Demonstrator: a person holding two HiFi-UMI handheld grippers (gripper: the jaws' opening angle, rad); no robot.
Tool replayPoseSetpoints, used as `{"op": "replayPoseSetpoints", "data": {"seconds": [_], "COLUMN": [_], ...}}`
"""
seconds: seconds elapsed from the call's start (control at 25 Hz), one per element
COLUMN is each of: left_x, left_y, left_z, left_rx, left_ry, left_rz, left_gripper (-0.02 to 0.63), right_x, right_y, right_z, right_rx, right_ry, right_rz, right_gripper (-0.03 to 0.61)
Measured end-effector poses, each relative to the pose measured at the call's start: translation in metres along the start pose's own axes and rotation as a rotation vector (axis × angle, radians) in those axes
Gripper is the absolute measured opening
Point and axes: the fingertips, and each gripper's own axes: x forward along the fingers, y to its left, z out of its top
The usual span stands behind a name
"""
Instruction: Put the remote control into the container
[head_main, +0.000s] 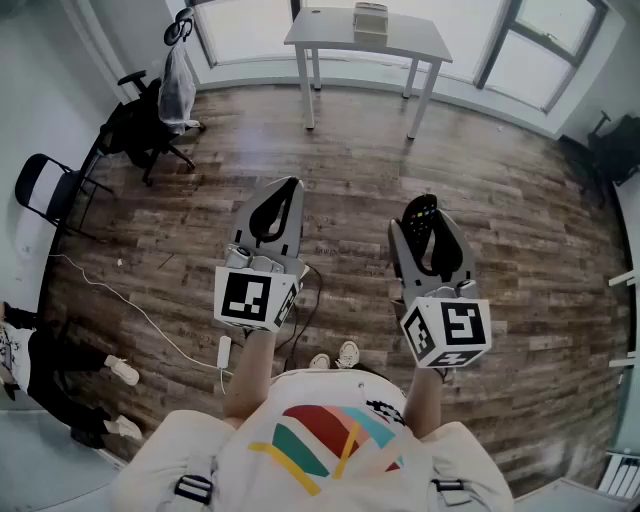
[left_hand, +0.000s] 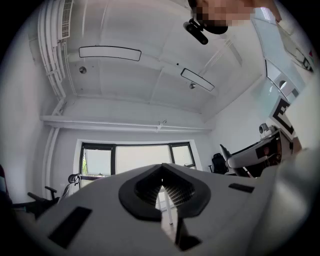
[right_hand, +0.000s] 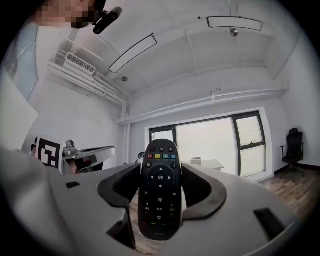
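Between right tongs (right_hand: 161, 172), the remote control (right_hand: 160, 200) points lengthwise outward.

Remote control (right_hand: 160, 200) inside right claw (right_hand: 161, 172)

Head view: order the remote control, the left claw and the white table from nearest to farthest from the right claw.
1. The remote control, gripped in the right claw itself.
2. The left claw, shut, beside it on its left.
3. The white table, across the room by the windows.
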Motion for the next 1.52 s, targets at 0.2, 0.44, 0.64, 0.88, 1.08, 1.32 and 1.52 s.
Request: {"op": "replayPoseSetpoints", "data": {"seconds": [0.2,0.44,0.64,0.88,1.08,1.32,1.52], "left_x": [-0.001,-0.004,-0.003,0.004,0.004,0.0,0.023], "left_y": [-0.001,0.002,0.005,-0.005,-0.015,-0.018,-0.018], "left_z": [0.002,0.0,-0.012,-0.009,-0.007,-0.013,-0.019], "left_rx": [-0.001,0.008,-0.008,0.0,0.0,-0.002,-0.01], "left_ry": [0.0,0.018,0.039,0.034,0.024,0.034,0.017], "left_rz": [-0.002,0.018,0.045,0.054,0.076,0.098,0.076], "left_gripper": [0.007,0.008,0.008,0.008,0.008,0.008,0.008], "right_x": [0.002,0.005,0.009,0.006,0.001,-0.006,0.001], "right_y": [0.005,0.007,0.005,-0.016,-0.034,-0.046,-0.063], "right_z": [0.008,0.006,0.005,-0.006,-0.016,-0.025,-0.027], "right_rx": [-0.006,0.005,0.046,0.025,0.034,0.083,0.057], "right_ry": [-0.017,-0.02,-0.037,0.01,0.028,0.03,0.037], "right_rz": [0.022,0.047,0.09,0.084,0.085,0.078,0.047], "right_gripper": [0.256,0.256,0.256,0.256,0.256,0.256,0.256]}}
